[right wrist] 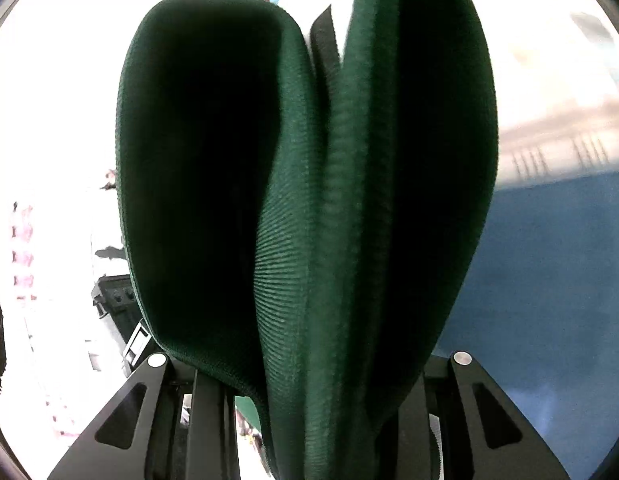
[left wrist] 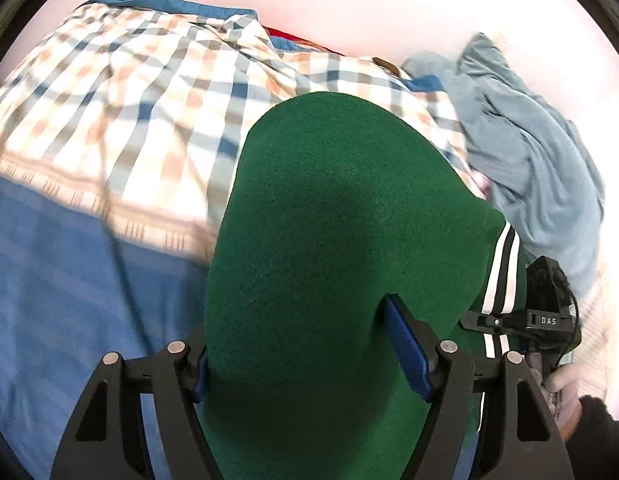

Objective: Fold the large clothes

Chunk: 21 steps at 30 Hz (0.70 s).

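My left hand-held gripper (left wrist: 309, 364) pinches a thick bunch of the green garment (left wrist: 333, 220); its blue pads (left wrist: 409, 348) press into the cloth on both sides, and the fabric bulges up between them and fills the middle of the left wrist view. White and black stripes (left wrist: 501, 276) run down the garment's right edge.

My right hand-held gripper (right wrist: 309, 392) is also clamped on the same green garment (right wrist: 293, 240). Ribbed folds rise between its black fingers (right wrist: 205, 408) and block most of that view; the pads themselves are hidden under the cloth.

The garment hangs lifted above the bed, held between my two grippers. In the left view the right gripper (left wrist: 521, 320) shows at the stripes' edge, with a hand (left wrist: 557, 384) behind it.

Below lies a blue sheet (left wrist: 69, 288), blurred. A checked cloth (left wrist: 141, 92) in cream, tan and blue spreads across the far part of the bed. Beside it on the right lies a crumpled grey-blue garment (left wrist: 521, 152). A bit of red (left wrist: 281, 34) shows beyond the checked cloth.
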Motion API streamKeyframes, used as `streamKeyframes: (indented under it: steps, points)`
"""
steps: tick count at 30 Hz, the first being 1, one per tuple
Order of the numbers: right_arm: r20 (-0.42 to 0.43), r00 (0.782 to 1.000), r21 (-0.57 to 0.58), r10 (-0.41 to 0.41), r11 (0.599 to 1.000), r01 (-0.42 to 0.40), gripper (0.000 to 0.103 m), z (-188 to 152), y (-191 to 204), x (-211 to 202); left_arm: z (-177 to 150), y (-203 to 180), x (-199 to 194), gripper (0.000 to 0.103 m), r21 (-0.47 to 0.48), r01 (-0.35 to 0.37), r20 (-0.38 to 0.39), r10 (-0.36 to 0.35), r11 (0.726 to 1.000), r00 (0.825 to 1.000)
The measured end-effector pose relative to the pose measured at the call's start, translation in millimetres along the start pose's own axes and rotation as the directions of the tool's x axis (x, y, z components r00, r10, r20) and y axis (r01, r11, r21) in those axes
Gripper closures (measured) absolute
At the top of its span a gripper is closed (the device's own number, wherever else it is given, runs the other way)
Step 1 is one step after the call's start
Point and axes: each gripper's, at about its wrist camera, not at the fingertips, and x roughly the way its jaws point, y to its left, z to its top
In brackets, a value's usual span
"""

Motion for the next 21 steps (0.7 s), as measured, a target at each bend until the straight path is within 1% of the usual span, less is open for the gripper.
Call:
streamKeyframes:
  steps: [2,3,4,5,6,7,8,9,11,12,13,14,15,16,17,18,19,21]
  points:
    - [-0.001,1.0,0.008,-0.017,1.0,0.017,0.069,40.0,-5.6,12.8,15.7,10.9,23.5,0.033,0.002,-0.009,-0.009,0.009,1.0,1.0]
    - [0.0,0.999,0.025,-0.032,0.999,0.032,0.069,61.9,-13.6,20.7,24.3,17.4,42.3,0.033,0.0,-0.015,-0.024,0.015,1.0,1.0]
    - [-0.007,0.999,0.034,-0.05,0.998,0.05,0.069,74.5,-20.2,26.6,27.5,25.8,54.2,0.033,-0.001,-0.026,-0.043,0.026,1.0,0.999]
    - [-0.016,0.997,0.053,-0.074,0.996,0.075,0.069,84.8,-29.5,32.1,29.5,32.4,74.0,0.033,0.005,-0.052,-0.069,0.052,0.999,0.996]
    - [-0.027,0.994,0.072,-0.11,0.991,0.112,0.069,97.3,-39.1,36.9,30.0,34.6,84.7,0.033,0.025,-0.086,-0.073,0.088,0.996,0.993]
    - [-0.04,0.989,0.078,-0.141,0.987,0.144,0.066,108.4,-47.0,39.7,29.5,37.3,91.3,0.033,0.038,-0.103,-0.074,0.105,0.994,0.992]
    - [-0.048,0.986,0.087,-0.159,0.983,0.163,0.063,116.1,-52.7,38.5,28.6,40.3,93.3,0.032,0.031,-0.095,-0.073,0.097,0.995,0.993]
    - [-0.055,0.983,0.094,-0.177,0.979,0.181,0.057,116.9,-54.7,36.9,30.0,41.6,91.7,0.032,0.021,-0.09,-0.072,0.092,0.996,0.993]
    - [-0.043,0.969,0.064,-0.244,0.967,0.247,0.05,115.9,-49.0,26.6,25.6,41.1,85.6,0.032,0.031,-0.083,-0.065,0.085,0.996,0.994]
    - [-0.022,0.945,0.03,-0.325,0.945,0.326,0.041,113.7,-42.1,14.6,22.8,40.3,82.1,0.032,0.038,-0.086,-0.061,0.088,0.996,0.994]
    - [0.007,0.921,0.009,-0.39,0.921,0.39,0.039,110.2,-37.4,5.4,19.8,39.5,79.0,0.032,0.048,-0.095,-0.055,0.098,0.994,0.994]
    - [0.039,0.89,0.006,-0.454,0.891,0.454,0.038,106.9,-33.8,-4.1,18.7,39.1,77.3,0.032,0.056,-0.108,-0.049,0.111,0.993,0.993]
    - [0.063,0.853,0.019,-0.519,0.855,0.519,0.037,105.0,-35.5,-18.9,15.9,38.0,74.7,0.032,0.064,-0.13,-0.04,0.133,0.989,0.99]
    - [0.078,0.827,0.027,-0.557,0.83,0.557,0.036,102.8,-35.3,-25.4,11.5,36.3,71.6,0.032,0.071,-0.155,-0.031,0.157,0.985,0.987]
    - [0.099,0.79,0.035,-0.605,0.796,0.604,0.032,112.7,-28.1,-35.8,11.7,36.5,71.1,0.031,0.069,-0.173,-0.025,0.175,0.982,0.984]
    - [0.117,0.751,0.028,-0.65,0.758,0.651,0.026,103.1,-33.2,-37.9,11.0,34.6,69.3,0.029,0.07,-0.202,-0.01,0.204,0.977,0.979]
    - [0.128,0.721,0.026,-0.681,0.729,0.684,0.025,96.5,-28.9,-34.5,13.0,31.6,69.5,0.022,0.074,-0.242,0.005,0.242,0.968,0.97]
    - [0.15,0.662,0.026,-0.735,0.672,0.74,0.025,87.4,-11.6,-20.4,5.5,21.7,63.2,0.015,0.092,-0.354,0.039,0.352,0.931,0.935]
